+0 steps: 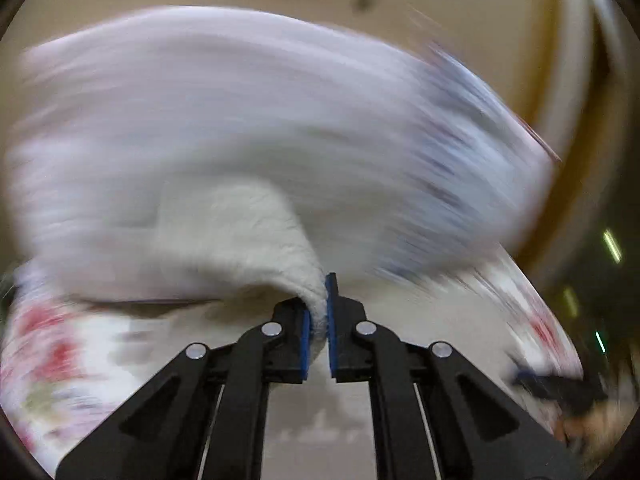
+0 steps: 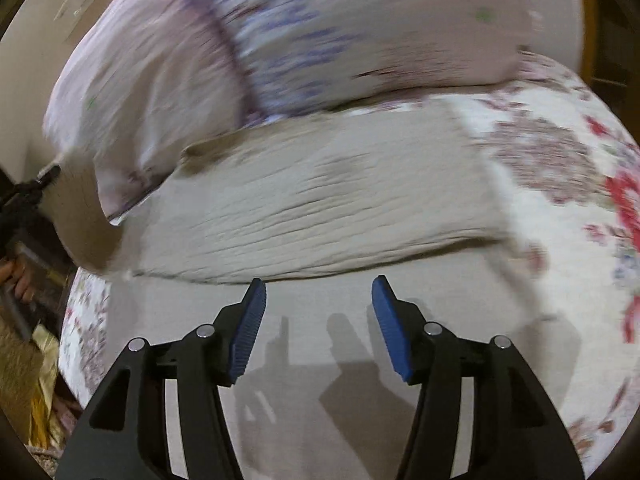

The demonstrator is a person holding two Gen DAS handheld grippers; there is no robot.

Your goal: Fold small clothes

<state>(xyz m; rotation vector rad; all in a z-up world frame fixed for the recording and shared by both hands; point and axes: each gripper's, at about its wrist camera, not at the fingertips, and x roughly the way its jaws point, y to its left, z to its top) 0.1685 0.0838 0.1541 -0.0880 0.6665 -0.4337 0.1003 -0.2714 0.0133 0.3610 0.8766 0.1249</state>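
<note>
My left gripper (image 1: 319, 312) is shut on a white fleecy cloth (image 1: 256, 236), pinched between its blue pads and lifted off the bed; the cloth hangs forward and left of the jaws. My right gripper (image 2: 318, 300) is open and empty, its blue pads wide apart, hovering low over a plain grey-beige cloth (image 2: 320, 208) spread flat on the bed. Both views are motion-blurred. The white cloth does not show in the right wrist view.
A large pale pink pillow (image 1: 260, 120) lies behind the held cloth; it also shows in the right wrist view (image 2: 280, 40). The floral bedspread (image 2: 560, 184) covers the bed. A beige wall (image 1: 460, 12) is behind. The bed's left edge (image 2: 76, 320) drops to clutter on the floor.
</note>
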